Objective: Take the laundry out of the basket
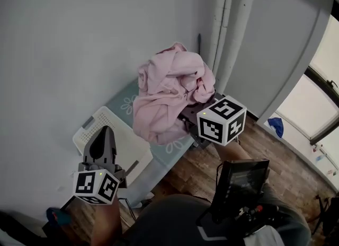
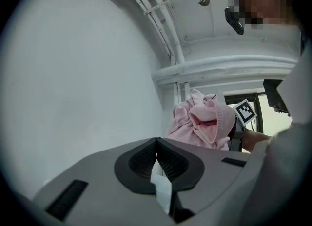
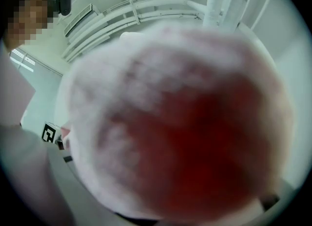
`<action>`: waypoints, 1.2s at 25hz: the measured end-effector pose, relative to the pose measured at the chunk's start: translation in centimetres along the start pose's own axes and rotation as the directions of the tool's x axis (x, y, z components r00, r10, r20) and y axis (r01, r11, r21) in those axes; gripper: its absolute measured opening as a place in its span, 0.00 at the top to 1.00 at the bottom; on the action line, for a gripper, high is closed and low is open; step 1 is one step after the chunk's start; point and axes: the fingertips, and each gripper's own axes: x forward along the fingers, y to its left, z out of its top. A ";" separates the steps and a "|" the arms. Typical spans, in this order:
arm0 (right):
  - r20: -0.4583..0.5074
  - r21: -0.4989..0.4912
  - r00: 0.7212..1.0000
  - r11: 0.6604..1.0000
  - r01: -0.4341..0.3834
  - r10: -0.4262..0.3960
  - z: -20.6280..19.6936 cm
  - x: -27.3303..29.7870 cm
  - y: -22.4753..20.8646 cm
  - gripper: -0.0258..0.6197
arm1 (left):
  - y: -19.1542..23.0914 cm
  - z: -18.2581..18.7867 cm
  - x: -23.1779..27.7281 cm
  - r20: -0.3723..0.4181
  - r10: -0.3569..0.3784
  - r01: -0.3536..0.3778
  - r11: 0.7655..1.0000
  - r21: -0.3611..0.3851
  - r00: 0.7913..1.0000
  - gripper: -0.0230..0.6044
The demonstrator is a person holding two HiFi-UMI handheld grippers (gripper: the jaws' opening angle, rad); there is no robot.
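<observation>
A bunched pink garment (image 1: 169, 91) hangs in the air over the table, held up from below by my right gripper (image 1: 192, 125), which is shut on it; the jaws are buried in the cloth. In the right gripper view the pink garment (image 3: 170, 122) fills the picture as a blur against the lens. The left gripper view shows the pink garment (image 2: 202, 120) ahead to the right. My left gripper (image 1: 103, 132) is shut and holds nothing; it hovers over the white basket (image 1: 87, 131) at the table's left end. Its pads (image 2: 168, 164) meet at the tips.
The table (image 1: 124, 102) carries a pale green flowered cover and stands against a white wall. White pipes (image 1: 228, 27) run up the wall behind it. Wooden floor (image 1: 275, 149) lies to the right, with a blue object (image 1: 275, 126) near the window.
</observation>
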 end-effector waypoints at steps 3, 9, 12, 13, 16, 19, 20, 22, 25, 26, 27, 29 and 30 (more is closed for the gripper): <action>0.014 -0.006 0.997 0.997 0.074 -0.074 -0.1 -3.9 -3.0 0.50 | -4.3 0.1 2.1 -0.002 -0.058 0.058 0.998 0.017 0.998 0.95; 0.015 -0.038 0.982 0.982 0.187 -0.187 -1.5 -9.7 -7.6 0.49 | -10.9 -1.4 6.1 -0.030 -0.121 0.122 0.992 0.038 0.992 0.95; 0.015 -0.057 0.977 0.975 0.215 -0.214 -1.7 -9.7 -7.9 0.49 | -11.0 -2.0 7.2 -0.050 -0.117 0.118 0.992 0.035 0.992 0.95; 0.015 -0.057 0.976 0.974 0.219 -0.219 -1.8 -9.7 -8.0 0.49 | -10.9 -2.2 7.4 -0.054 -0.118 0.120 0.992 0.032 0.992 0.95; 0.018 -0.040 0.973 0.972 0.232 -0.232 -2.2 -9.7 -8.3 0.49 | -10.8 -2.8 8.0 -0.066 -0.120 0.122 0.992 0.029 0.991 0.95; 0.018 -0.040 0.965 0.964 0.263 -0.262 -2.8 -10.0 -8.7 0.49 | -11.0 -3.3 8.5 -0.079 -0.139 0.141 0.989 0.031 0.987 0.95; 0.020 -0.039 0.962 0.961 0.275 -0.274 -3.1 -10.0 -8.9 0.49 | -11.0 -3.4 8.6 -0.082 -0.146 0.149 0.988 0.035 0.986 0.95; 0.023 -0.029 0.956 0.956 0.293 -0.293 -3.6 -10.2 -9.1 0.49 | -11.0 -3.4 9.0 -0.083 -0.156 0.159 0.986 0.040 0.984 0.95; 0.013 -0.026 0.947 0.947 0.320 -0.320 -4.4 -10.5 -9.3 0.49 | -10.6 -3.6 9.1 -0.083 -0.163 0.166 0.985 0.037 0.983 0.95; 0.007 -0.027 0.944 0.944 0.330 -0.330 -4.6 -10.4 -9.4 0.49 | -10.4 -3.7 9.3 -0.086 -0.166 0.170 0.985 0.035 0.982 0.95; 0.002 -0.027 0.941 0.940 0.339 -0.339 -4.8 -10.3 -9.5 0.49 | -10.2 -3.8 9.5 -0.090 -0.171 0.175 0.984 0.032 0.981 0.95; -0.003 -0.021 0.935 0.935 0.354 -0.354 -5.2 -10.0 -9.7 0.49 | -9.8 -4.0 9.9 -0.096 -0.180 0.184 0.983 0.027 0.979 0.95; -0.002 -0.018 0.933 0.933 0.359 -0.359 -5.2 -10.0 -9.8 0.49 | -9.8 -4.0 10.1 -0.097 -0.184 0.187 0.982 0.026 0.978 0.95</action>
